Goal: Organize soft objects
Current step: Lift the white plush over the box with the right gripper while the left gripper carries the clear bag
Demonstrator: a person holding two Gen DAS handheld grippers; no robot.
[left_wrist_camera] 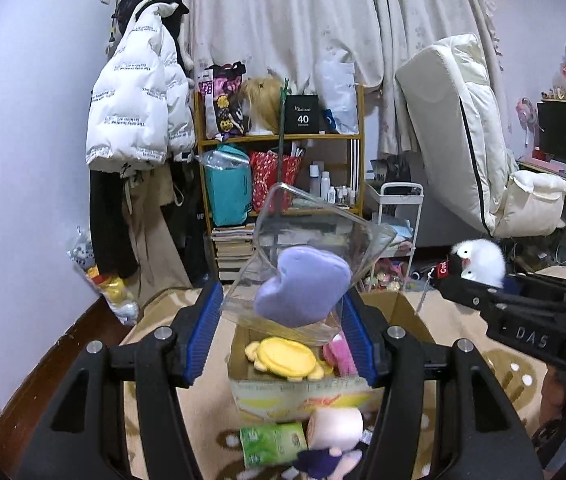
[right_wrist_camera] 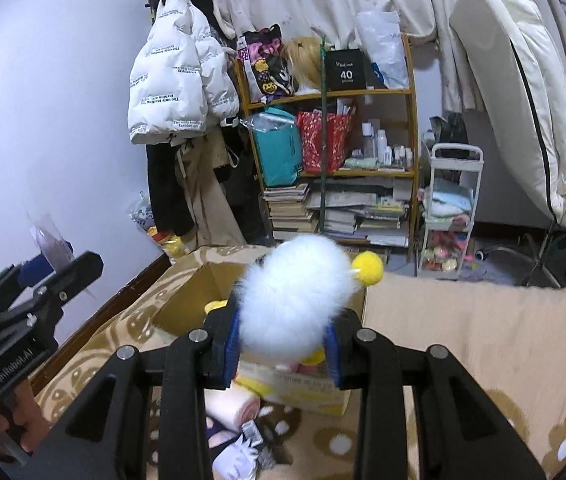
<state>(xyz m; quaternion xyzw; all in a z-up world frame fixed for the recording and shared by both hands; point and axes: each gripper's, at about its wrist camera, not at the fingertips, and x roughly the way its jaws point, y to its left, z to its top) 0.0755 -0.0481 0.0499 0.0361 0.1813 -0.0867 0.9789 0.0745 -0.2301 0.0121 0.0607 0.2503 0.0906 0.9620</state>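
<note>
Sorting is midway, I judge: both loads hang over the cardboard box (left_wrist_camera: 399, 312), where a yellow plush (left_wrist_camera: 283, 358) and a pink one (left_wrist_camera: 341, 354) already lie. My left claw (left_wrist_camera: 283, 320) is clamped on a clear plastic container (left_wrist_camera: 303, 236) tilted with a purple plush (left_wrist_camera: 303, 284) inside. My right claw (right_wrist_camera: 283, 340) is closed on a fluffy white toy (right_wrist_camera: 295, 296) with a yellow pom-pom (right_wrist_camera: 369, 268). Next each load needs lowering into the box's opening, then release, while keeping the arms apart.
</note>
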